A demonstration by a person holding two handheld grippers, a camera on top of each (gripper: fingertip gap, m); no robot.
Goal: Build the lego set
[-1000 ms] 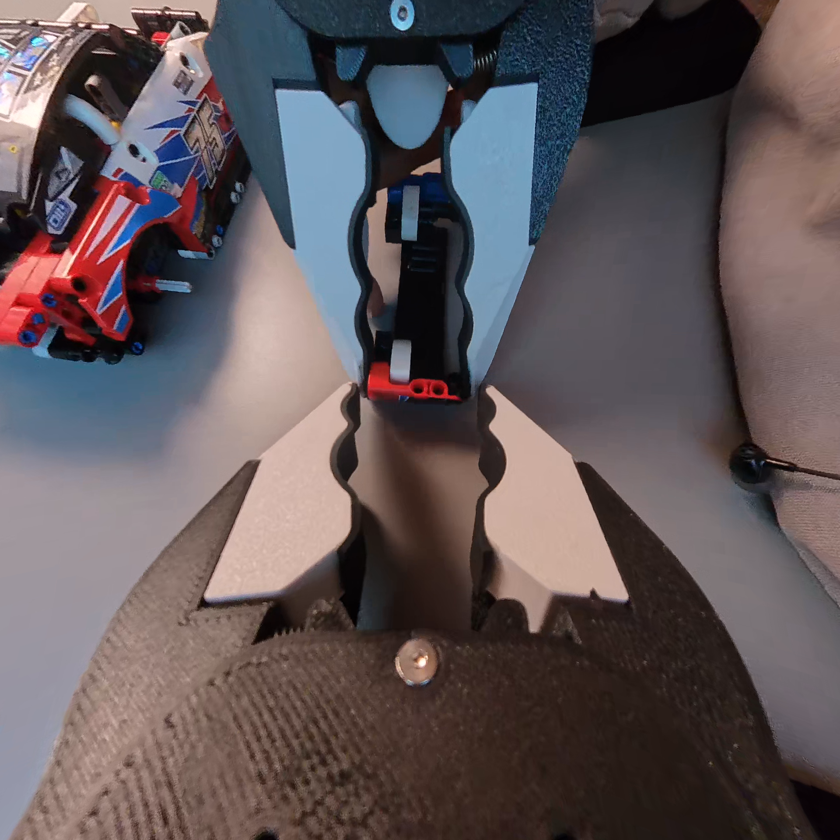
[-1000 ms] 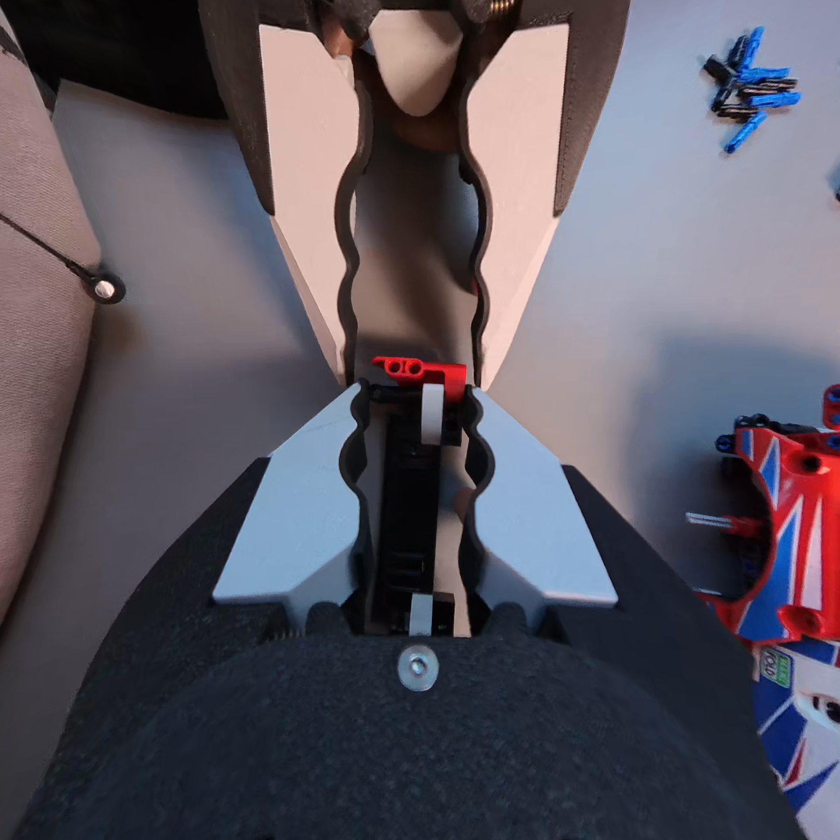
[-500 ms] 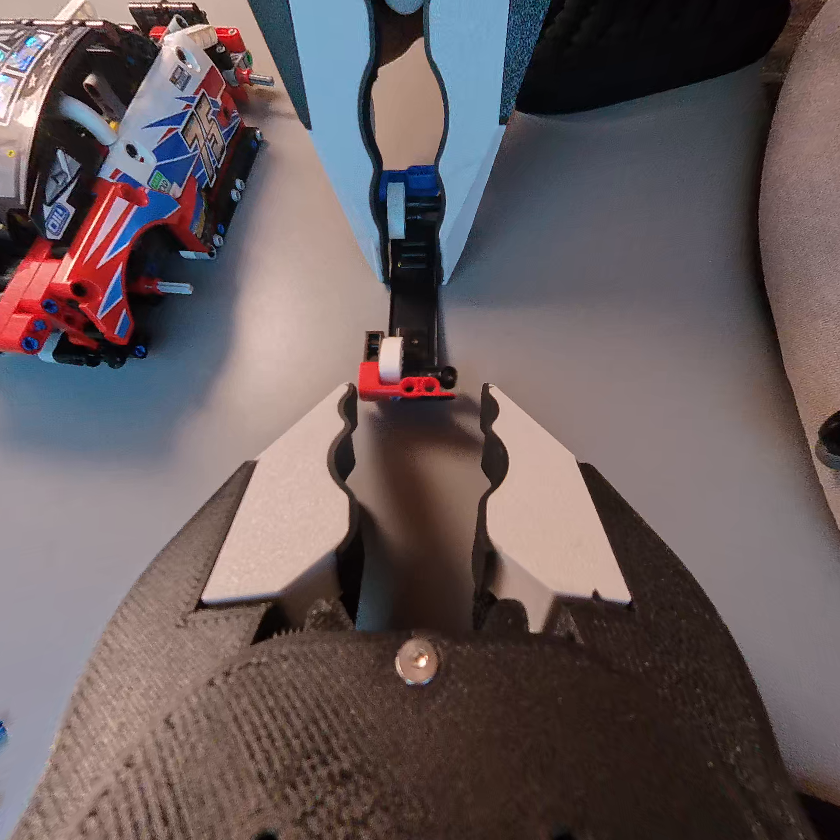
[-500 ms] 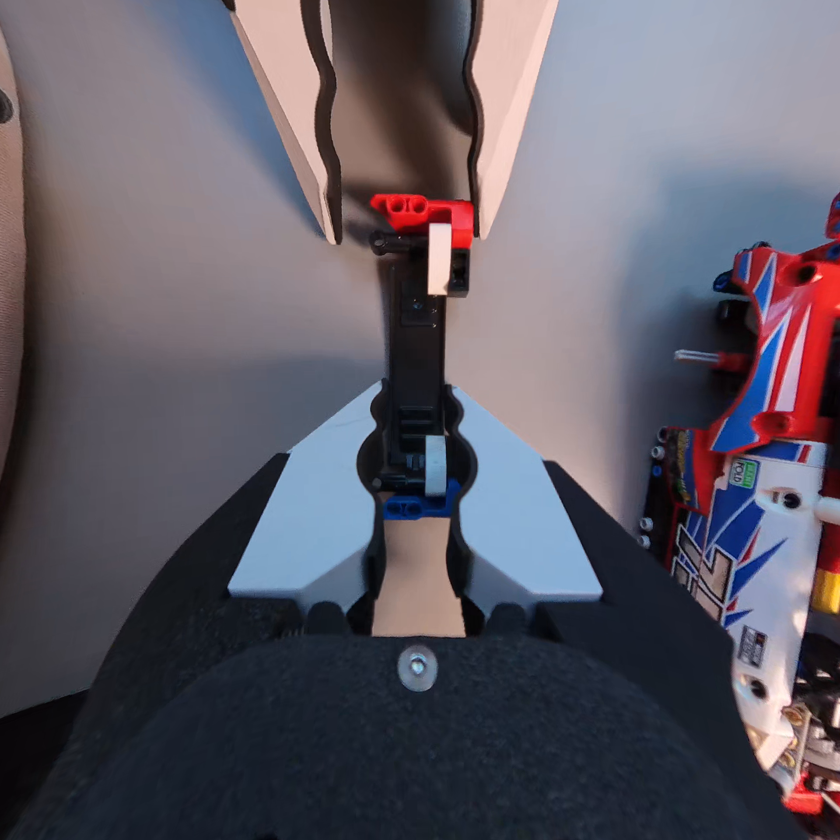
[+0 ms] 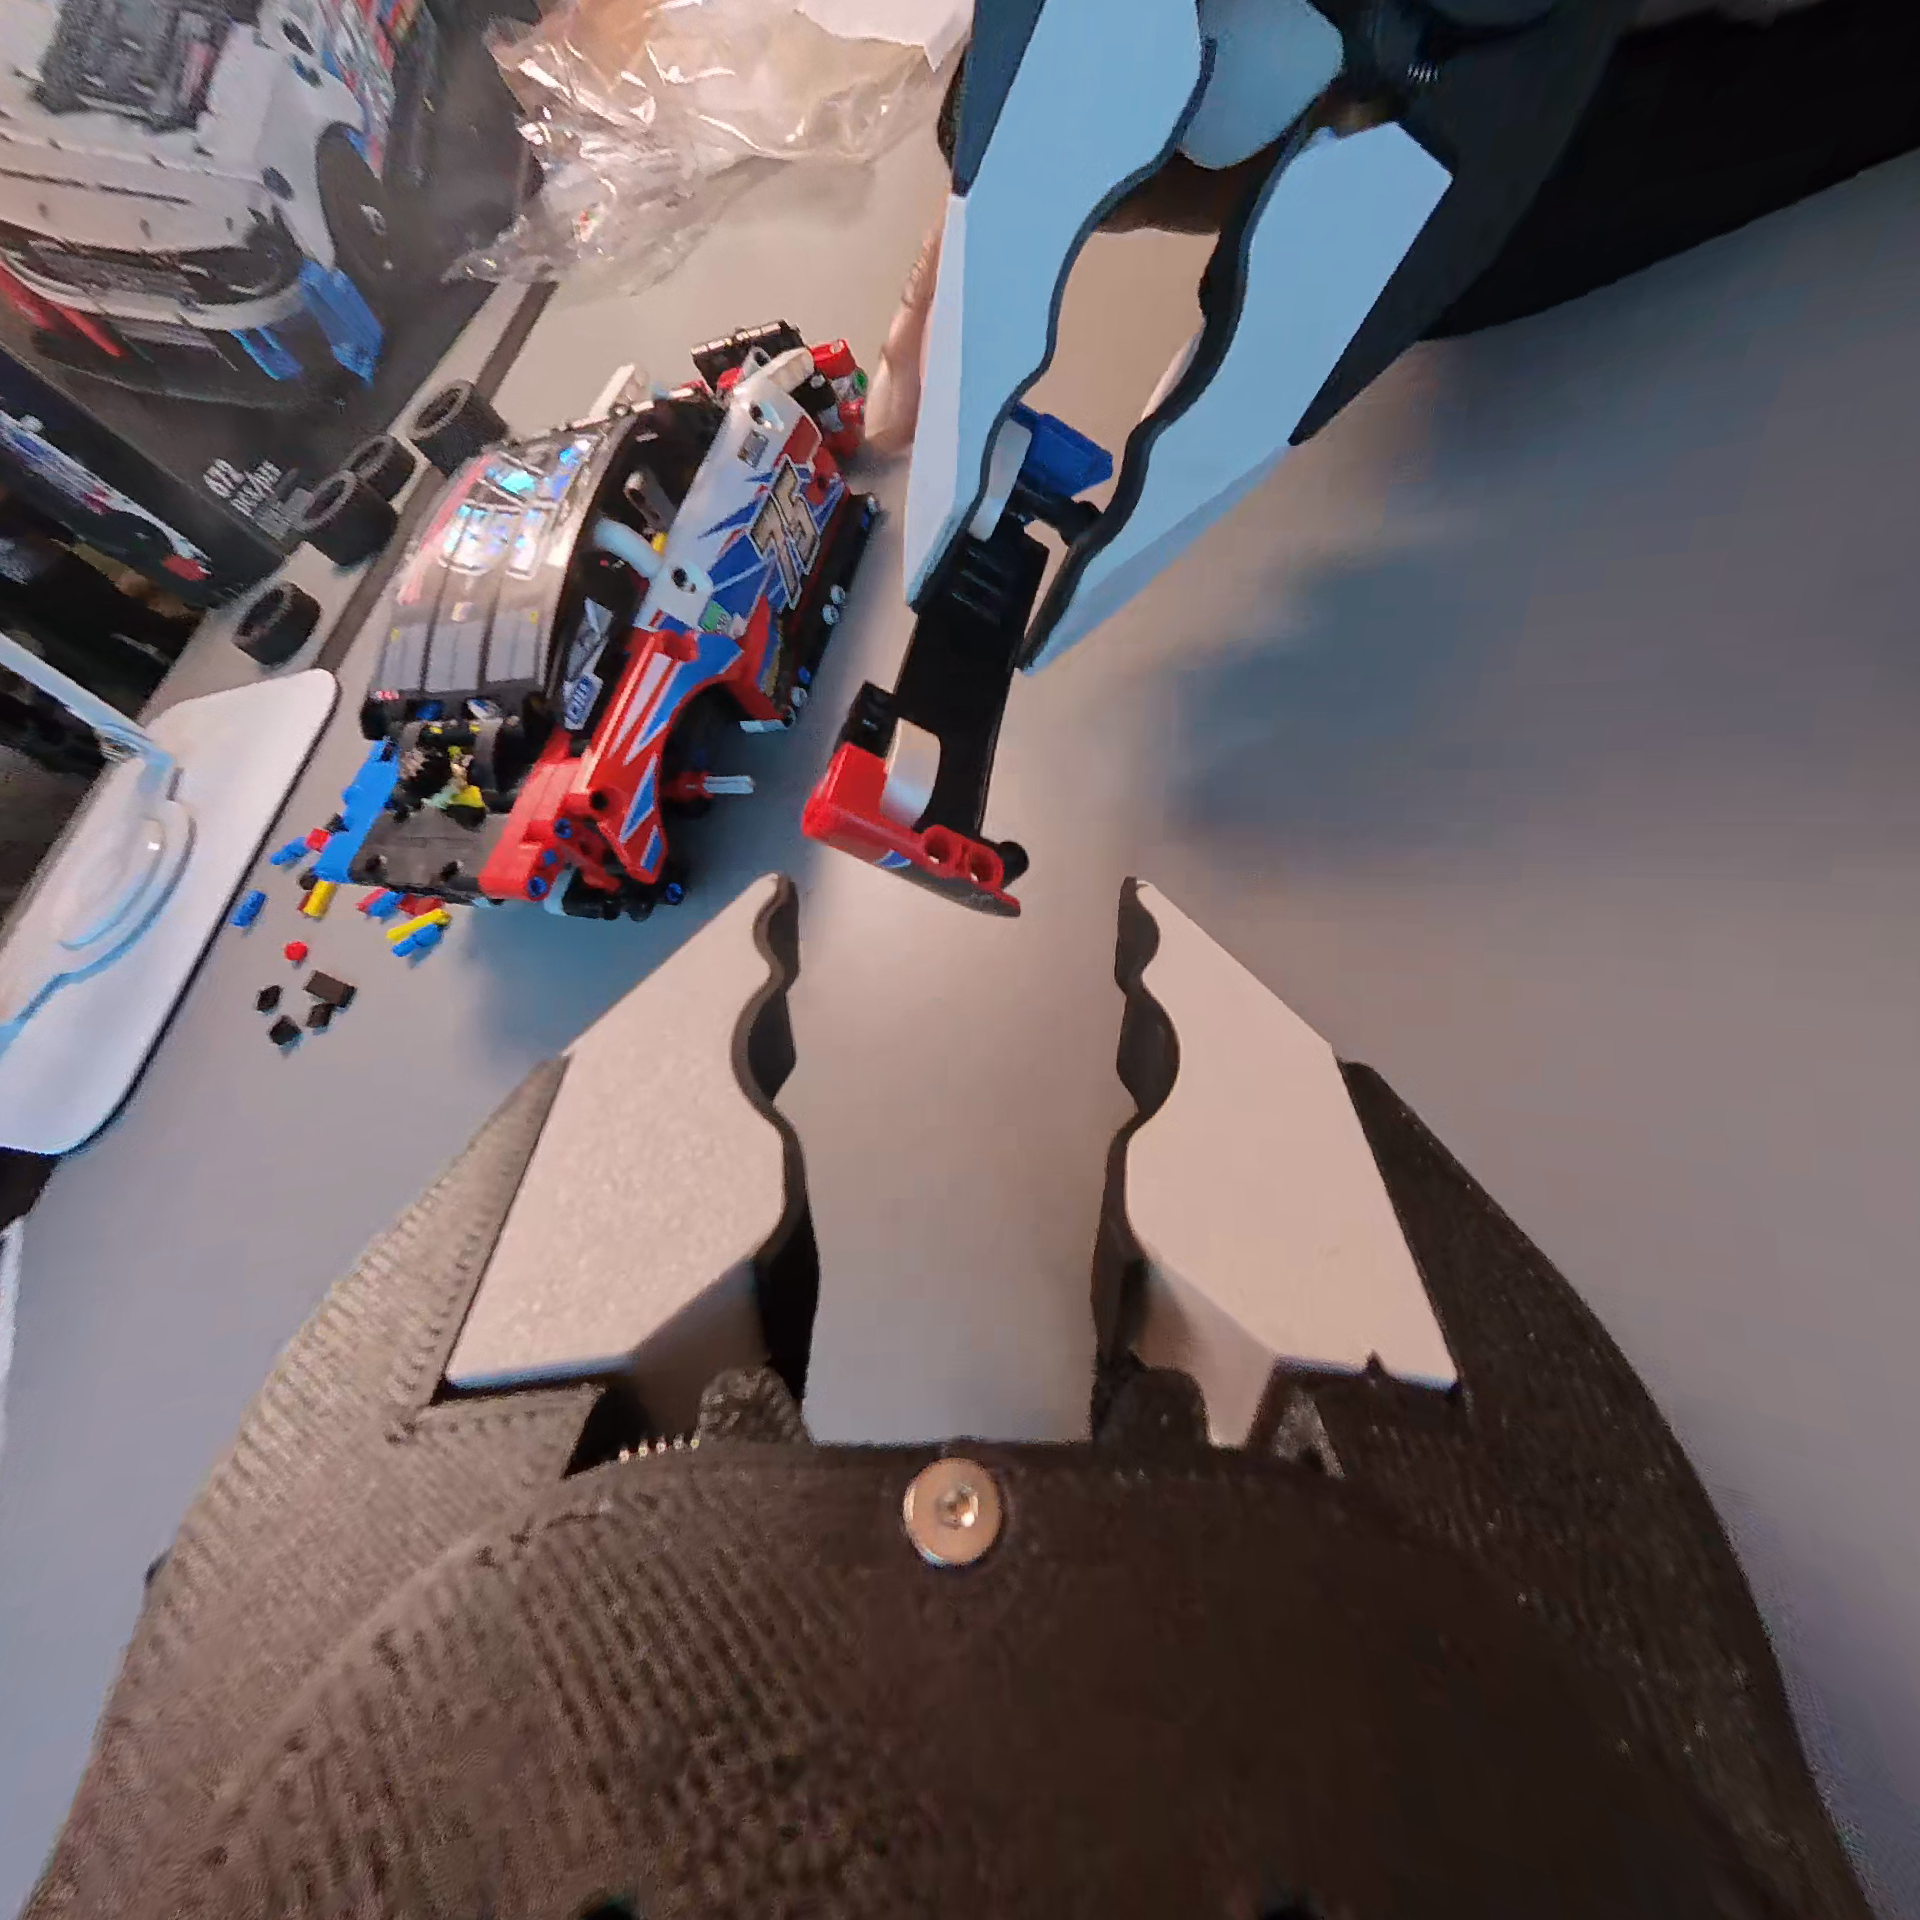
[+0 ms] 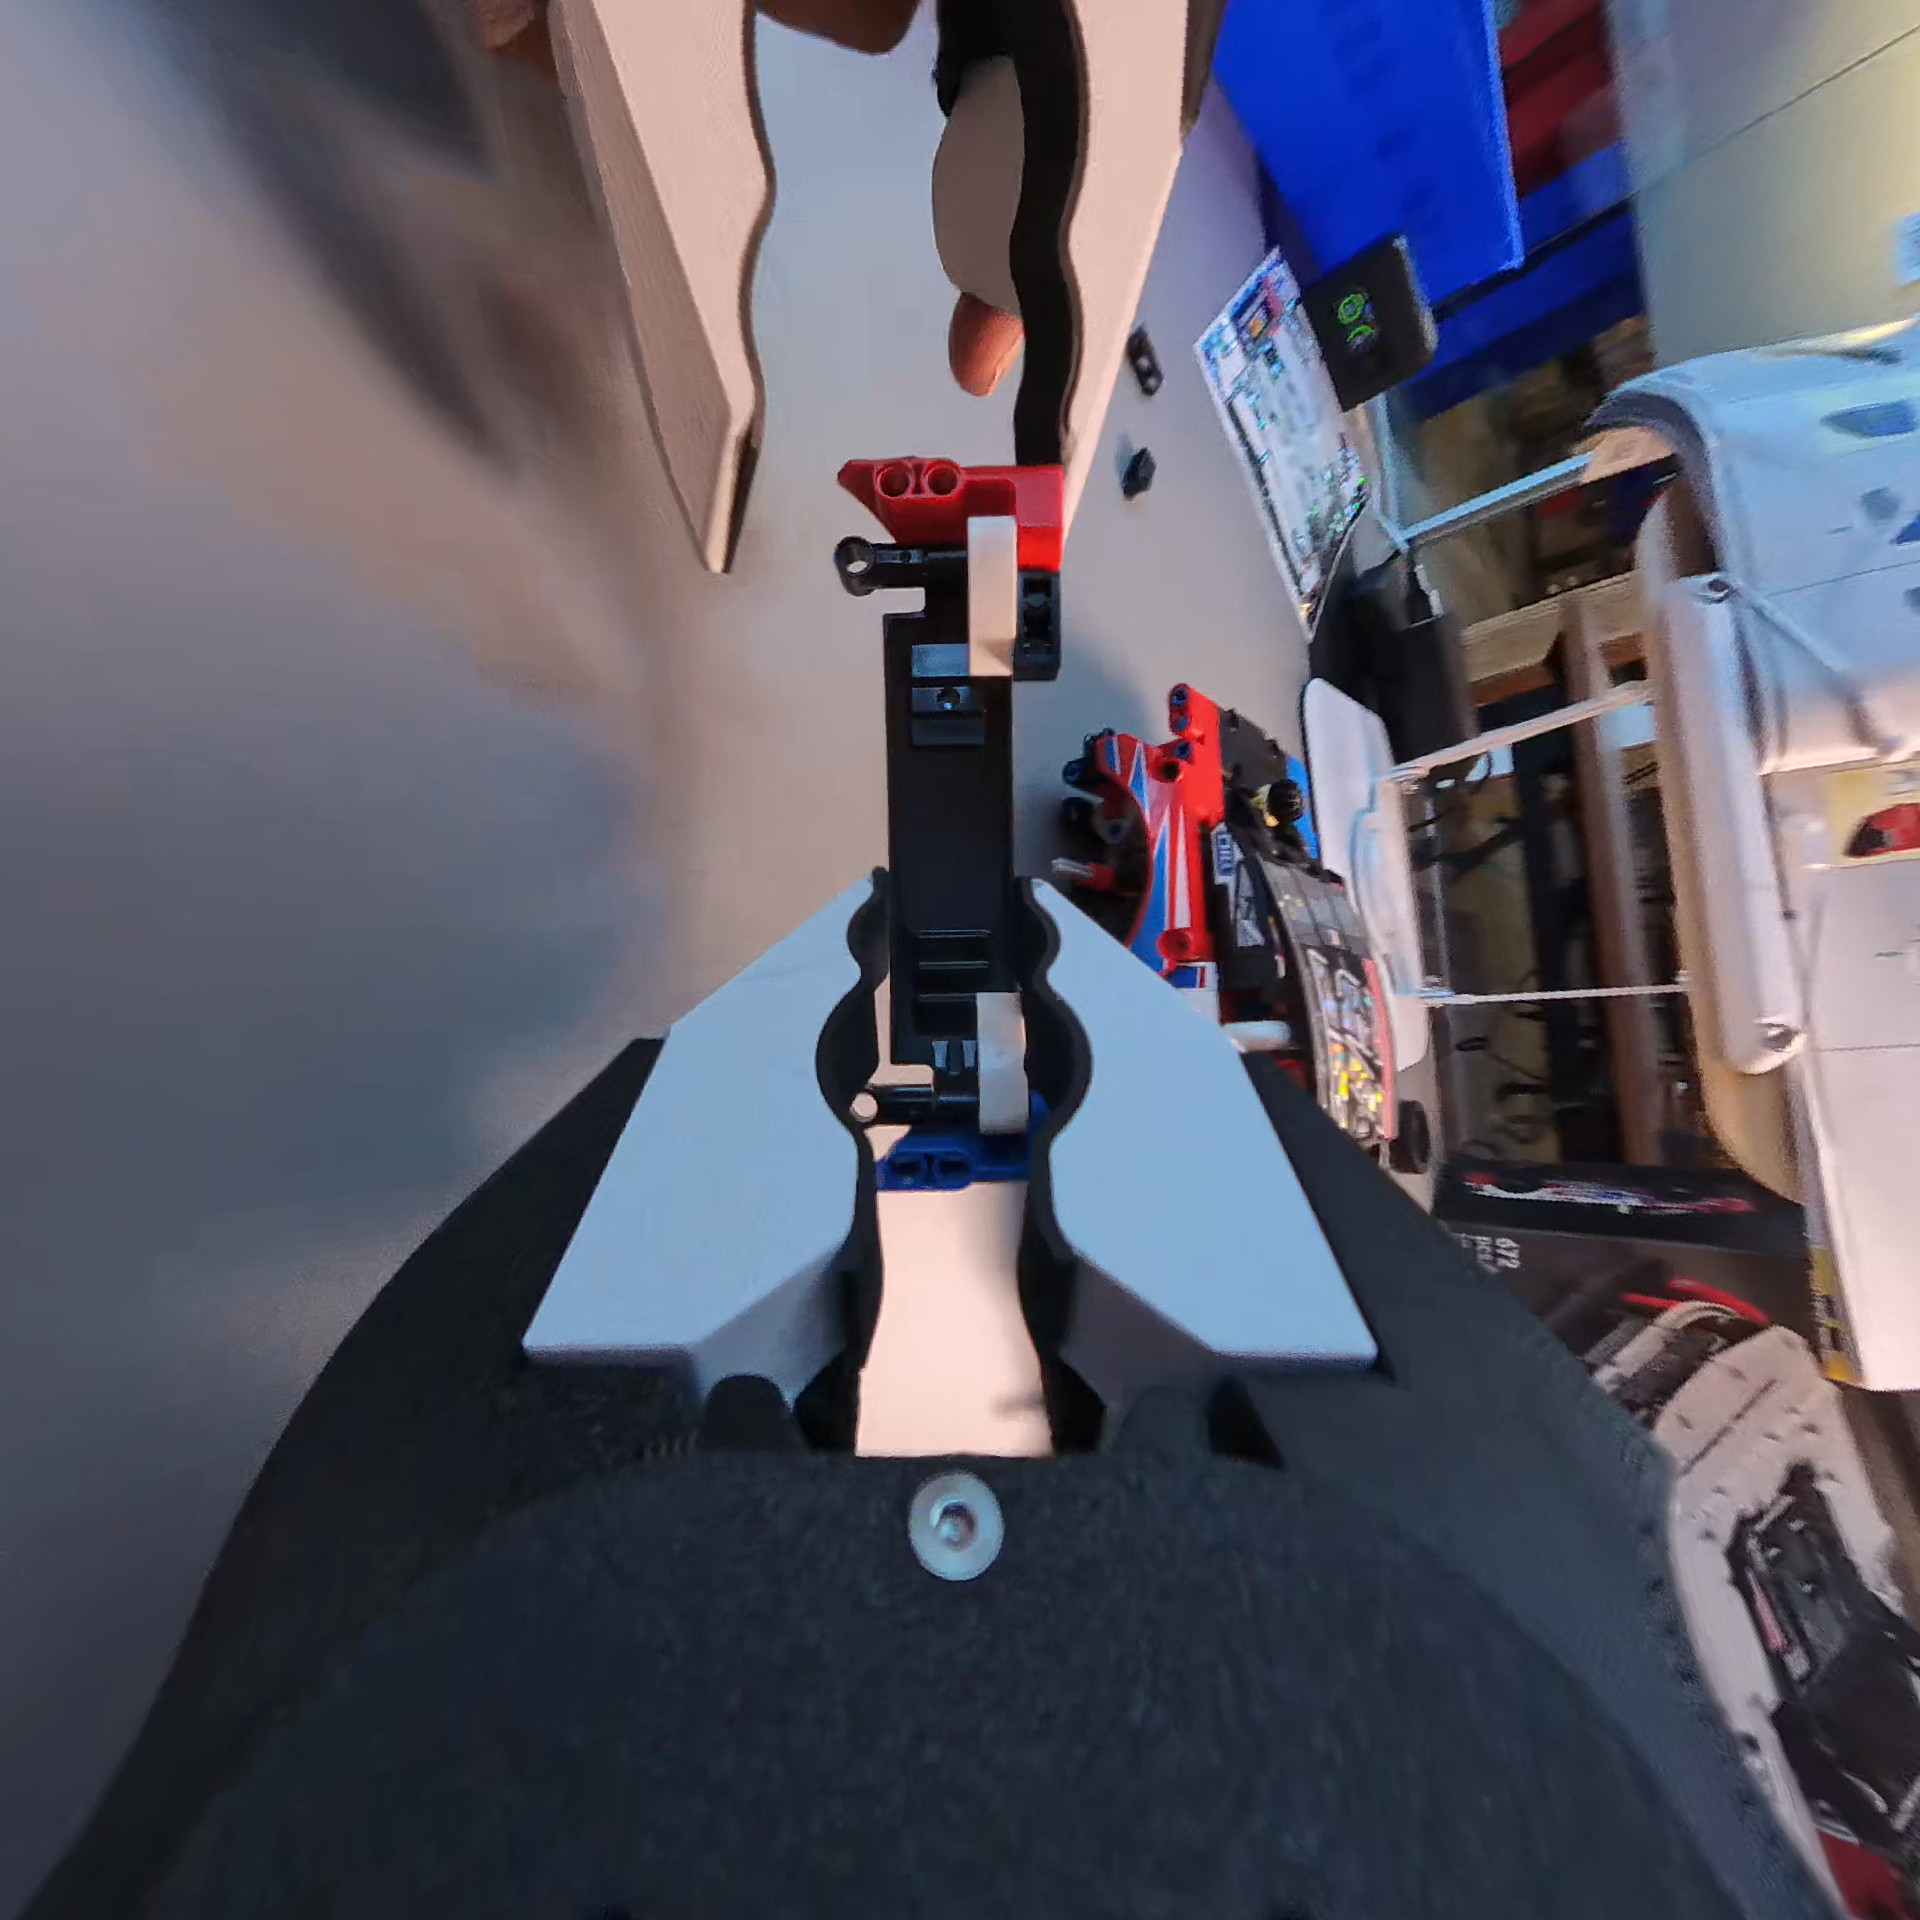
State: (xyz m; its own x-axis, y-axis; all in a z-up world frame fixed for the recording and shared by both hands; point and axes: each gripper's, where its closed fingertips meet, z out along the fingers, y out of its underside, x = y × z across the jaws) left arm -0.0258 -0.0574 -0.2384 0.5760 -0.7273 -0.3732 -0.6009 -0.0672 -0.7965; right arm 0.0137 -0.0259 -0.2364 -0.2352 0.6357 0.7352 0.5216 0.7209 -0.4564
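Note:
A long black Lego assembly (image 6: 951, 790) has a red end (image 6: 997, 499), a blue end (image 6: 951, 1164) and white pieces. My right gripper (image 6: 951, 904) is shut on it near the blue end. In the left wrist view the assembly (image 5: 966, 665) slants down from the right gripper (image 5: 982, 623), with its red end (image 5: 883, 821) just ahead of my left gripper (image 5: 956, 904). The left gripper is open and empty and does not touch the assembly. The left gripper's fingers (image 6: 675, 260) show at the top of the right wrist view. The red, white and blue Lego car (image 5: 644, 644) stands to the left on the grey table (image 5: 1507, 935).
Loose small pieces (image 5: 332, 935) lie in front of the car. Several black tyres (image 5: 343, 499), a white stand (image 5: 156, 862), a crumpled plastic bag (image 5: 707, 104) and a Lego box (image 5: 187, 208) lie farther left. An instruction booklet (image 6: 1278, 416) lies beyond the car (image 6: 1184, 831). The tips of one gripper are about 6 centimetres away from the tips of the other.
My right gripper slid back along the assembly to its blue end, then tilted and lifted it. The red end is now clear of my left fingertips. Both views swung toward the car side.

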